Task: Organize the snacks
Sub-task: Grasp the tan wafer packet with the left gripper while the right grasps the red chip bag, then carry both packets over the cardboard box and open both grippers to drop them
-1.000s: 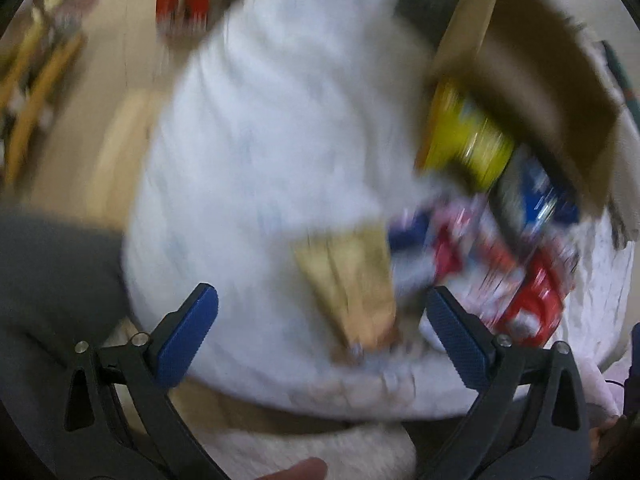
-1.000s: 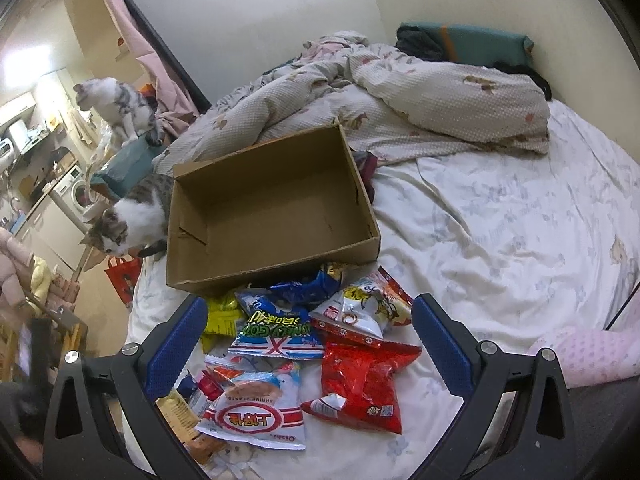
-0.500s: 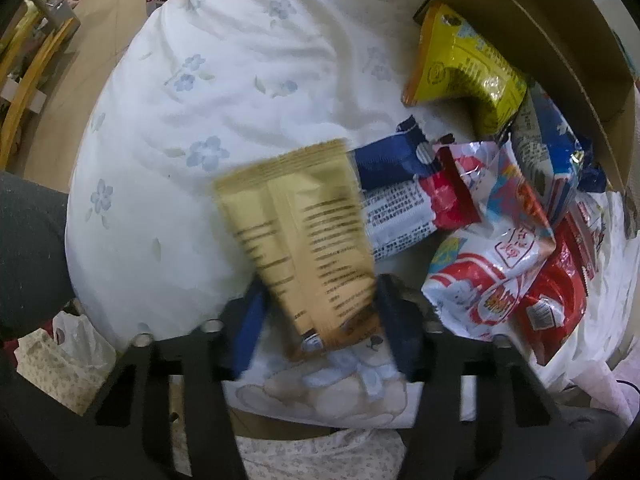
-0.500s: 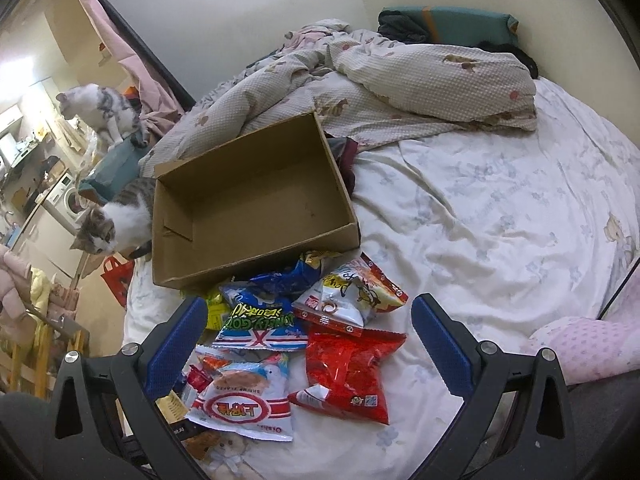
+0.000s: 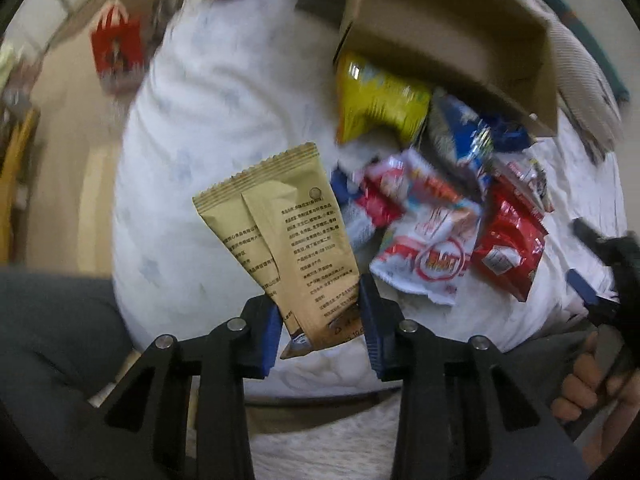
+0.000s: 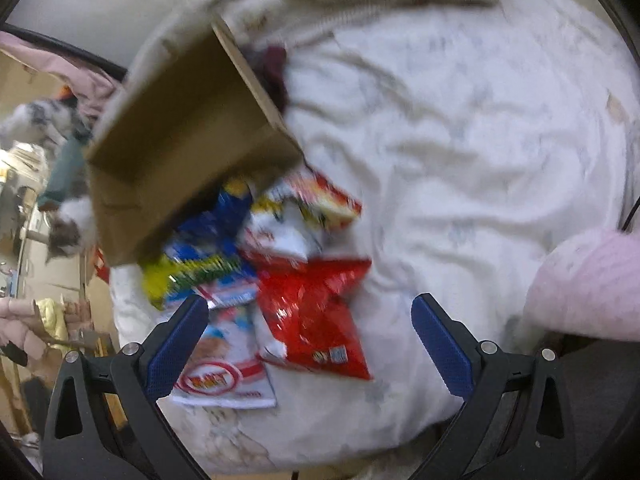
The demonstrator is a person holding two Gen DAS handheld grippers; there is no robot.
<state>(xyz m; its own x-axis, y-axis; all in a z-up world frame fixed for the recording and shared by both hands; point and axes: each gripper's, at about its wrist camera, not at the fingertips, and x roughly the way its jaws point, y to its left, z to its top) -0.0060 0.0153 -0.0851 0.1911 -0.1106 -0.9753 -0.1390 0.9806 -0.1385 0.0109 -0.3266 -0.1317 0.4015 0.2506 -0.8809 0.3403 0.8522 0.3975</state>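
Left gripper (image 5: 320, 322) clamped on the tan snack packet (image 5: 286, 236): I read both blue pads pressed against the packet's lower end, one on each side, with the bottom seal poking out below the jaws. Packet stands tilted, its serrated top edge leaning to the left, printed back panel toward my camera. It is lifted off the bed sheet (image 5: 192, 160), which lies blurred behind it.

Landmark for positions: cardboard box (image 5: 448, 36). Box sits open on the bed, far side of the pile. Tan packet is well on the near side of the box, apart from it. Yellow bag (image 5: 376, 100) lies just against the box's near wall. Blue bag (image 5: 464, 136) beside it, also touching or nearly touching that wall; blur prevents telling which. White-and-red bag (image 5: 432, 248) and red bag (image 5: 508, 240) lie further to the near side of the box, overlapping the rest of the pile.

Right gripper (image 6: 310, 344) has its jaws wide apart, nothing between the pads. It hangs on the near side of the box over the pile, with the red bag seen in the gap between the fingers and the white-and-red bag under the left finger (image 6: 176, 344). Right view is motion-blurred. Cat (image 6: 68, 224) visible at the box's left wall.
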